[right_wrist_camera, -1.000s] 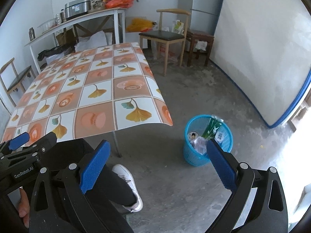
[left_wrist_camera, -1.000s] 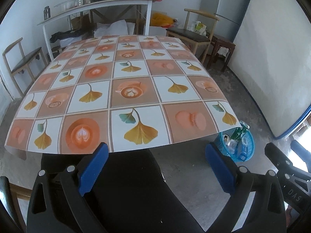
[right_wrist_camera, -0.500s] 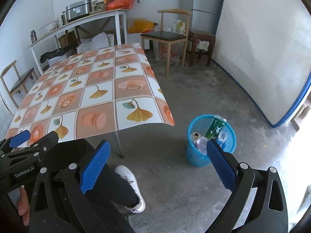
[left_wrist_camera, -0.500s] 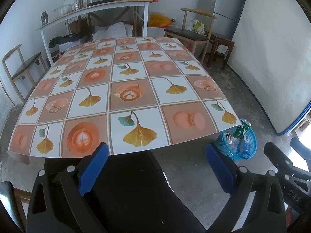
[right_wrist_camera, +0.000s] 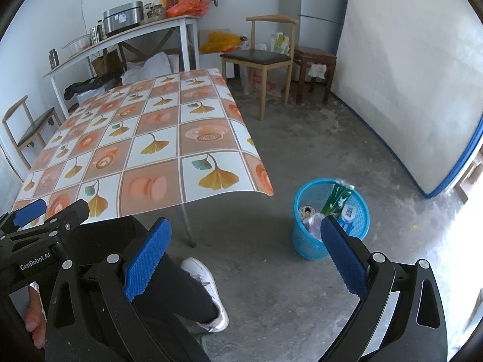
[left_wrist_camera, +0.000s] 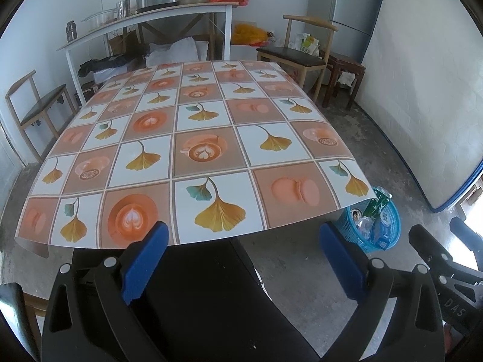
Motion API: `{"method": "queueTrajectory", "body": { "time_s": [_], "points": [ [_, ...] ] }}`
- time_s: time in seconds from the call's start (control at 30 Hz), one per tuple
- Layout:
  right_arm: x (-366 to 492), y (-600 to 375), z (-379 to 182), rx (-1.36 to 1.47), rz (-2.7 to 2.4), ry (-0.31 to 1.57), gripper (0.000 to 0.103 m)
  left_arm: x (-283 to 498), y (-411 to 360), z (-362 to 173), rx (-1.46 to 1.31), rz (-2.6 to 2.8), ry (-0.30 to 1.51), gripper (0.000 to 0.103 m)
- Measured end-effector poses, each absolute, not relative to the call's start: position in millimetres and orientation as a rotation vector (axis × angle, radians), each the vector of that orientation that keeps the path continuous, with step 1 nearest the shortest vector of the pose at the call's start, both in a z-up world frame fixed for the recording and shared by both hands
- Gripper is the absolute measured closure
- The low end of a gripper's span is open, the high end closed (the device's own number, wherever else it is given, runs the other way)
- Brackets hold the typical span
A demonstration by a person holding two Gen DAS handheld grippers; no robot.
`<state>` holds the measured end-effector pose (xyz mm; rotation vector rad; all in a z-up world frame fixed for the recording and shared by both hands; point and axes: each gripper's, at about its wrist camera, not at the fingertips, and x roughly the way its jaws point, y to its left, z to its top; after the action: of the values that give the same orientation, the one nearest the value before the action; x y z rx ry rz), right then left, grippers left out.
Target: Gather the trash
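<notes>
- Blue-padded left tool (left_wrist_camera: 241,259): jaws spread wide, nothing held; hangs over the person's dark-clad lap at the near edge of the bench (left_wrist_camera: 211,157).
- Blue-padded right tool (right_wrist_camera: 244,253): likewise wide open and empty; held above the floor (right_wrist_camera: 302,286) to the right of the bench, near a white shoe (right_wrist_camera: 208,292).
- Blue basket (right_wrist_camera: 330,217): stands upright on the floor just off the near right corner of the bench; already holds a green wrapper, a can and clear plastic, the wrapper poking above the rim.
- Bench top: patterned cloth, no loose trash visible on it in either view.
- Judgement: collection appears all but finished; the step in hand is a last check for stray pieces.
- Handling advice: sweep both cameras along the bench edges and the floor around the basket, keep jaws open, and approach any find from above.
- Far wall: chair (right_wrist_camera: 259,57), long shelf table (left_wrist_camera: 145,21) with pot and bags; likely not trash.
</notes>
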<state>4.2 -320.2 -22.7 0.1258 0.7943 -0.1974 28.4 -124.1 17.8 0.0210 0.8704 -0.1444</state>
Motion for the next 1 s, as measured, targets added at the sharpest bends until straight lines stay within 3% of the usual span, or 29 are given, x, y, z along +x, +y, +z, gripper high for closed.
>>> {"method": "queueTrajectory", "body": {
  "time_s": [1.0],
  "points": [
    [4.3,-320.0,-22.9,0.13,-0.197,0.789,0.008,29.1,-122.4,20.5,0.019,-0.14,0.867,0.005]
  ]
}}
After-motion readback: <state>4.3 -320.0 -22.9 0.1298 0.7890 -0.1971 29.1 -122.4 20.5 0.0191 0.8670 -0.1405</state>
